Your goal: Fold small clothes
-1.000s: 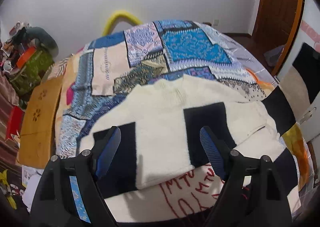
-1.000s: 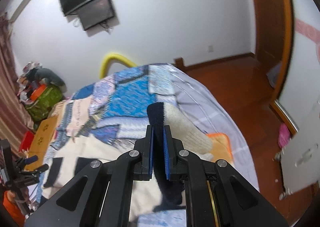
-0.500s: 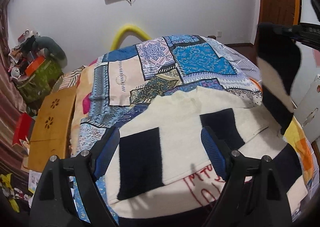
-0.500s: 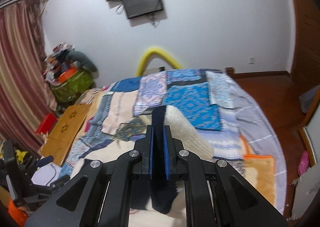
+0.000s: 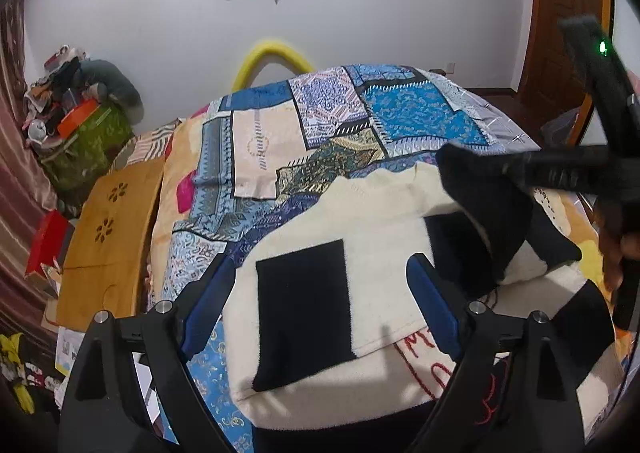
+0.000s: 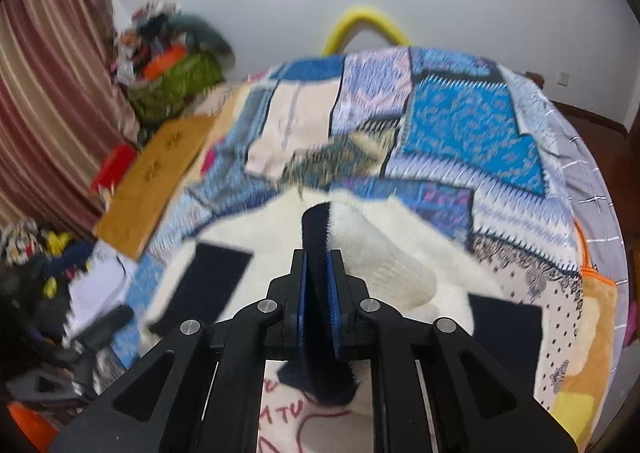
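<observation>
Fuzzy cream sweater [image 5: 372, 237] with black rectangular blocks lies flat on the patchwork quilt [image 5: 416, 113]; right gripper [image 6: 319, 289], jaws starting to part, pinches its black-cuffed ribbed sleeve [image 6: 384, 253], while left gripper [image 5: 320, 305] hovers, spreading wider, gripping nothing.

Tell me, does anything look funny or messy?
Only the sweater on the patchwork quilt: its sleeve is lifted, pinched in the right tongs. That is just folding.
</observation>
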Demonstrator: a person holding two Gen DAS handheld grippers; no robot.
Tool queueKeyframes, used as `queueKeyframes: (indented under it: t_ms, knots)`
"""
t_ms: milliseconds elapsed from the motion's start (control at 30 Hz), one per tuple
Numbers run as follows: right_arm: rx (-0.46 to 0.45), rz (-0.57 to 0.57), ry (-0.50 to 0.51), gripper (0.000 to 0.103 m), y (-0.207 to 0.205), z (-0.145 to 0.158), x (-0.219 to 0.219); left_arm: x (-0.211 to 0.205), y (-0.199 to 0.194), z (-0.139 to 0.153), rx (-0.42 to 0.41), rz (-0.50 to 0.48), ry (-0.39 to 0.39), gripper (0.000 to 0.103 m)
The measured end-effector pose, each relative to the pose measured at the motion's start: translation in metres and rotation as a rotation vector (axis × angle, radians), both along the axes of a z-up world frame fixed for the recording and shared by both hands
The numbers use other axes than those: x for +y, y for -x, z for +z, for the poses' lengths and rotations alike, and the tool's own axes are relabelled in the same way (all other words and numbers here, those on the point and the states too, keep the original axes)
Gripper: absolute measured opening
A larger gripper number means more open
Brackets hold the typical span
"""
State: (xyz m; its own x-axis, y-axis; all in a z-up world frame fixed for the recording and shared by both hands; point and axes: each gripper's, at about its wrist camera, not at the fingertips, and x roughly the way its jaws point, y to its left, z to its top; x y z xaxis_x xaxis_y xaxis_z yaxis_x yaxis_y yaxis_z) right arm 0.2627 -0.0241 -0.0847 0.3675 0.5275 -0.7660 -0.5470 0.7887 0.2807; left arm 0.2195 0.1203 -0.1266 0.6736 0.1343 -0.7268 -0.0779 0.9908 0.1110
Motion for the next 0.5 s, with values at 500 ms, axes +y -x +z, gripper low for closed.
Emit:
queueKeyframes:
  t_ms: [500]
  knots:
    - [-0.091,-0.007,-0.023,0.039,0.018,0.039,-0.042,-0.019,-0.009,-0.005,0.041,-0.020,0.015,0.088]
